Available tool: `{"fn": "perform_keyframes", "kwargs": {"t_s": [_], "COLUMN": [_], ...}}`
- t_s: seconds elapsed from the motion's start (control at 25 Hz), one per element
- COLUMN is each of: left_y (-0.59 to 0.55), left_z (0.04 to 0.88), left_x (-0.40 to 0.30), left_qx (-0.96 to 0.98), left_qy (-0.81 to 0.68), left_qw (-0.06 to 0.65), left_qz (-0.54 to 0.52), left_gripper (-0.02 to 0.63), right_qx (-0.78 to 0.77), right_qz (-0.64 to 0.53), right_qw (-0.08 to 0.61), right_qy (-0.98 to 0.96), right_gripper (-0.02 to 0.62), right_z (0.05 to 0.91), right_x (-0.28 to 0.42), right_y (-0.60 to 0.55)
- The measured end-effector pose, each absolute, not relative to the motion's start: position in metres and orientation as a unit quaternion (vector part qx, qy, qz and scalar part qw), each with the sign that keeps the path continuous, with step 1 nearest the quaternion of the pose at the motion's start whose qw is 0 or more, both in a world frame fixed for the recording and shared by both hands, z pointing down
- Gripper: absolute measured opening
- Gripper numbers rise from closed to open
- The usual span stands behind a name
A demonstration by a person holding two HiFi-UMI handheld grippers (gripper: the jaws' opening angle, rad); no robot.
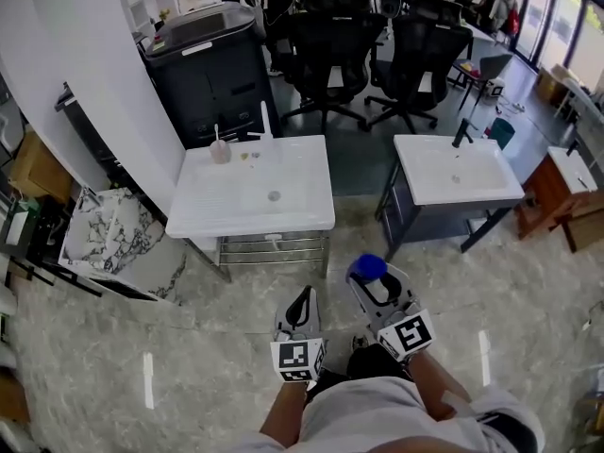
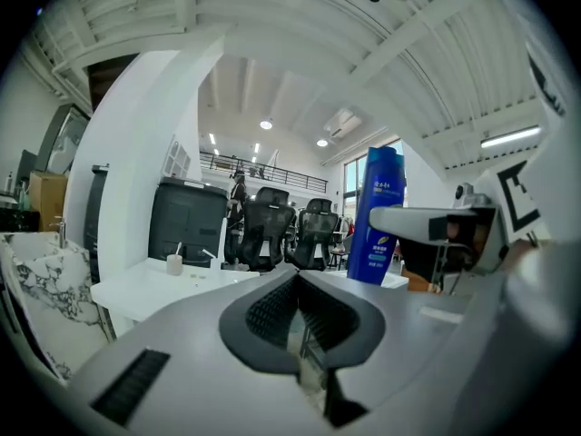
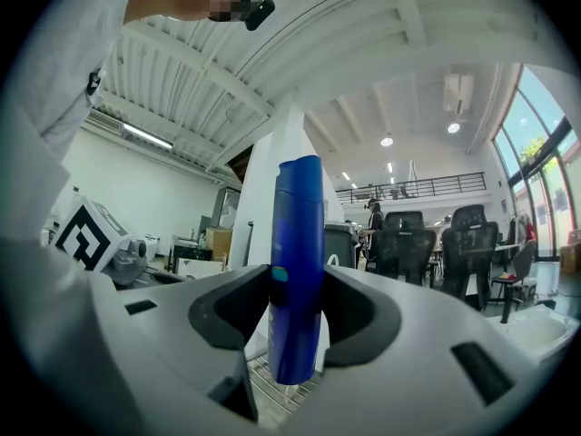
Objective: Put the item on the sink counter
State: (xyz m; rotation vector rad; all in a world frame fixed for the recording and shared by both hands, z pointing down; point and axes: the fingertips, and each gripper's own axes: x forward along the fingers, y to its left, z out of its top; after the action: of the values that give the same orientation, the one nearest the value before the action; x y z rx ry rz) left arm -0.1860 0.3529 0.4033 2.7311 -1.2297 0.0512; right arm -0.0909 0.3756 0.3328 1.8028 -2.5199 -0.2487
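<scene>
The person stands on the marbled floor [image 1: 189,366], a little back from the white rectangular sink worktop [image 1: 212,217], with both tools pointing level toward it. The right hand-held gripper [image 1: 376,286] has the tall blue plastic bottle [image 1: 368,268] clamped upright between its pads, the jaws spread fairly wide to fit the bottle's body. The grip sits in the bottle's lower half, so the base hangs just under the jaws. That should let it be stood straight down on its foot.

The left hand-held gripper [image 1: 303,302] is closed tight on nothing and carried just left of the other, seemingly idle for now.

So the bottle is in the air near the person, well apart from the worktop, and the placing has not begun. A small pink cup [image 1: 220,150] and a white tap [image 1: 265,121] stand along the worktop's far edge. The basin takes up the middle, so the flat near rim or right side looks like the free landing spot.

A second white sink on a dark cabinet [image 1: 457,170] stands further right. Which of the two is meant I cannot tell, though the left one lies straight ahead.
</scene>
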Motion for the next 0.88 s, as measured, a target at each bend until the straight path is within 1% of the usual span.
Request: {"fn": "perform_keyframes", "kwargs": {"t_s": [0.16, 0.52, 0.72, 0.88], "left_y": [0.343, 0.297, 0.257, 0.227], "left_z": [0.407, 0.409, 0.403, 0.407], "left_x": [-0.183, -0.187, -0.159, -0.125], "left_qx": [0.911, 0.896, 0.896, 0.903], "left_qy": [-0.408, -0.439, -0.437, -0.423], "left_qw": [0.065, 0.05, 0.033, 0.032], "left_qz": [0.021, 0.052, 0.063, 0.069], "left_gripper": [0.009, 0.009, 0.009, 0.009], "right_qx": [0.579, 0.553, 0.539, 0.542], "right_qz": [-0.081, -0.08, -0.075, -0.074], "right_qw": [0.022, -0.012, -0.013, -0.017], "right_qy": [-0.811, -0.83, -0.839, -0.837], "right_gripper": [0.17, 0.17, 0.17, 0.169], "right_z": [0.338, 0.34, 0.332, 0.336], "right_x": [-0.092, -0.089, -0.071, -0.041], "right_y": [0.361, 0.304, 0.269, 0.239]}}
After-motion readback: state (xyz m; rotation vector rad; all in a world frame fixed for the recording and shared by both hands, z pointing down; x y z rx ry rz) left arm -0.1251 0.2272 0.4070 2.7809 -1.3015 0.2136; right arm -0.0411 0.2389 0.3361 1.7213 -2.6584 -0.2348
